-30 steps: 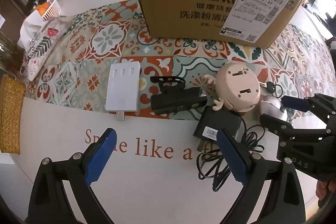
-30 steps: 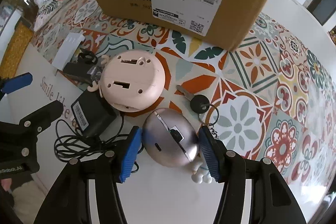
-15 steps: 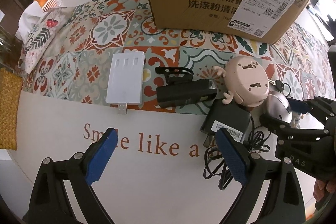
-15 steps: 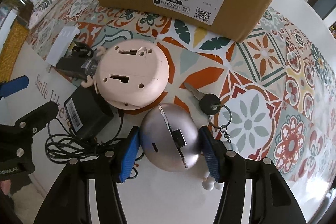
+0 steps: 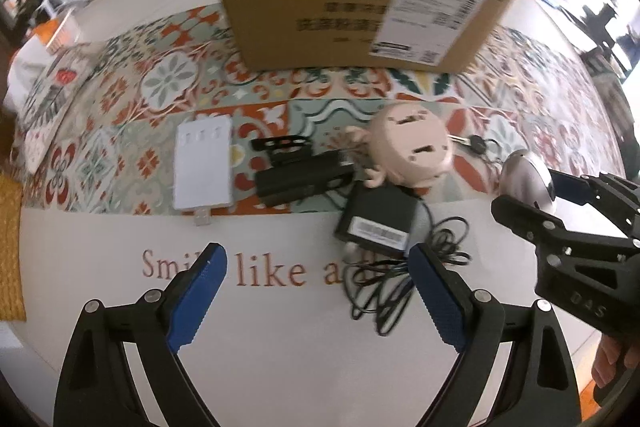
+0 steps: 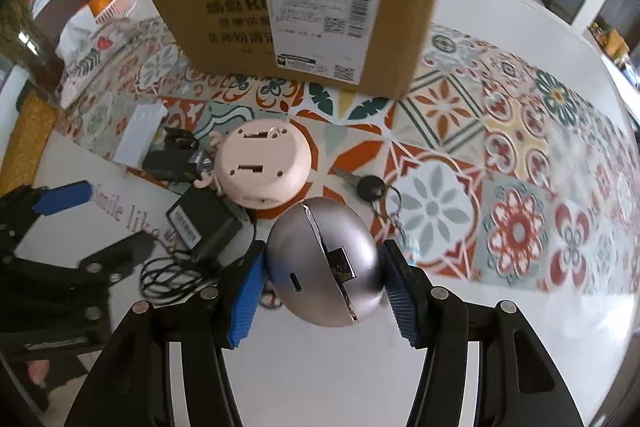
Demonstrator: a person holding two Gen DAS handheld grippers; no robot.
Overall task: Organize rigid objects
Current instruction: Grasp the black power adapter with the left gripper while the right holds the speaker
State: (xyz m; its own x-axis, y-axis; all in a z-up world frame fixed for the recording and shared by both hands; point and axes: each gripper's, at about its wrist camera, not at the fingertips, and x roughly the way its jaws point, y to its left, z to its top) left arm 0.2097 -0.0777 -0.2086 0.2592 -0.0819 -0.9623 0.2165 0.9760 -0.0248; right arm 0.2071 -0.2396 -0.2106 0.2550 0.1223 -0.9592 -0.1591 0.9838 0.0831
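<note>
Right gripper (image 6: 322,293) clamps silver dome (image 6: 324,263), just before the cardboard box (image 6: 296,7) — lift level, clear its rim. Left gripper (image 5: 316,297) gapes wide — empty.

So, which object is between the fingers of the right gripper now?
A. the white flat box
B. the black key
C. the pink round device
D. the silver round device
D: in the right wrist view the right gripper has both blue pads against the silver round device.
</note>
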